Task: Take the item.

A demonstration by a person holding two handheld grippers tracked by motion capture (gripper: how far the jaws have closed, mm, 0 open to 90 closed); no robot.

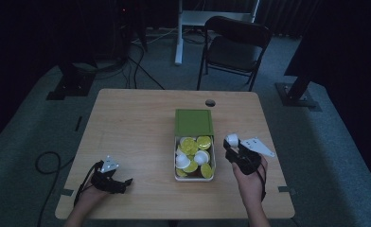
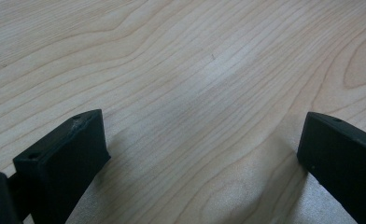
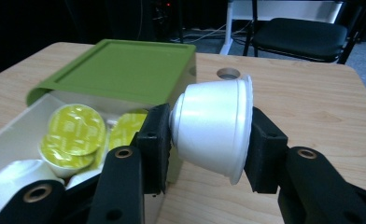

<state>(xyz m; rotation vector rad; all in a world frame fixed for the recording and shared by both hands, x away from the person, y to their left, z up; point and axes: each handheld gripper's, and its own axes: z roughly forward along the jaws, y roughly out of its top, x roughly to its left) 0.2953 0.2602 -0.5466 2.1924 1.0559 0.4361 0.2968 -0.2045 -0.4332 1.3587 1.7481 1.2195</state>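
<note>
So you are working over the wooden table [image 1: 136, 123], and your right gripper [image 1: 234, 150] is hovering above its bare top, just to the right of the white box [image 1: 193, 178] with the green lid [image 1: 193, 122] pushed back toward the far side. The box is lying to the left of those jaws in the right gripper view, and it is holding a heap of pods [image 1: 191, 147], some with yellow-green foil tops and some showing white.

Your right gripper is gripping one white coffee pod [image 3: 214, 128], clamped lengthwise: one pad is pressing on the narrow base, the other on the wide rim end. The pod is lying on its side between the pads, clear of the table and of the box.

You are probably handling something very light, a thin plastic cup with smooth, tapered walls. It is likely slippery if you take it across the cone, since the slope would be pushing it out of the pads. End to end, as you are holding it now, looks the safer grip. Squeezing harder may be denting the wall or straining the foil, so be keeping the pressure modest.

Your left gripper [image 1: 110, 179] is resting low over bare wood well to the left of the box, its jaws standing wide apart with nothing between them.
</note>
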